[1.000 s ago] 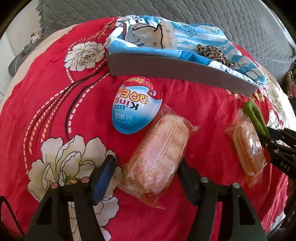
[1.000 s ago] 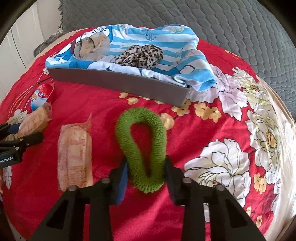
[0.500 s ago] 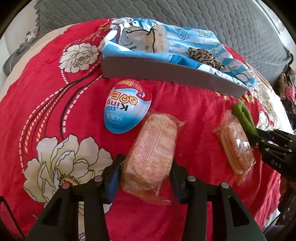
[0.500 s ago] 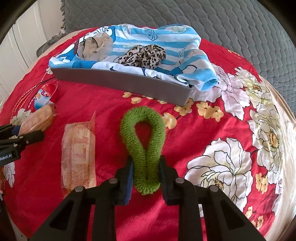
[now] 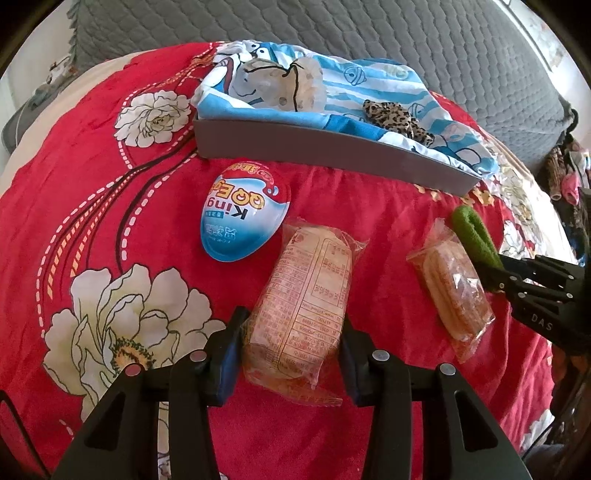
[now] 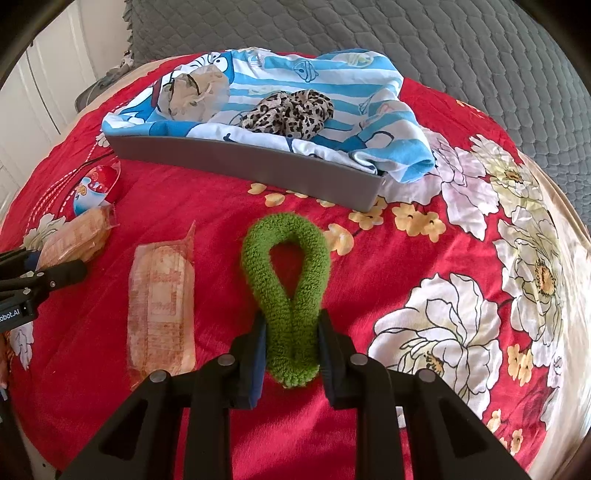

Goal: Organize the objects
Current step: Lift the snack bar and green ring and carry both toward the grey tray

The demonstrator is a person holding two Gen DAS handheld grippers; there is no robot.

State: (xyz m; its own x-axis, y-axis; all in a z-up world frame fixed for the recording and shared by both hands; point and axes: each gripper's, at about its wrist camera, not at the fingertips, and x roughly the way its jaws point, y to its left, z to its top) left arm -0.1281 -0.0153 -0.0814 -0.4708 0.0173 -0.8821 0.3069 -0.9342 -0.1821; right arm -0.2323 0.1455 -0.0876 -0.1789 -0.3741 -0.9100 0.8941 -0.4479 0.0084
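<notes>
My left gripper (image 5: 291,343) is shut on a clear-wrapped biscuit pack (image 5: 306,295) on the red floral bedspread. My right gripper (image 6: 291,343) is shut on a green fuzzy hair tie (image 6: 288,280), squeezing its near end flat. A second biscuit pack (image 6: 160,306) lies between the two grippers; it also shows in the left wrist view (image 5: 450,284). A blue and red egg-shaped snack (image 5: 243,214) lies just beyond the held pack. A grey tray (image 5: 332,155) at the back holds a blue striped cloth (image 6: 332,85), a leopard scrunchie (image 6: 291,112) and a clear pouch (image 6: 195,92).
A grey quilted cover (image 6: 406,33) lies behind the tray. The bed edge drops off at the right (image 6: 576,258). A white cabinet (image 6: 33,85) stands at the far left. Clothes hang at the far right in the left wrist view (image 5: 565,173).
Both grippers have closed: the left on the biscuit pack, the right on the green hair tie, pinching its loop narrow. Both have risen slightly.
</notes>
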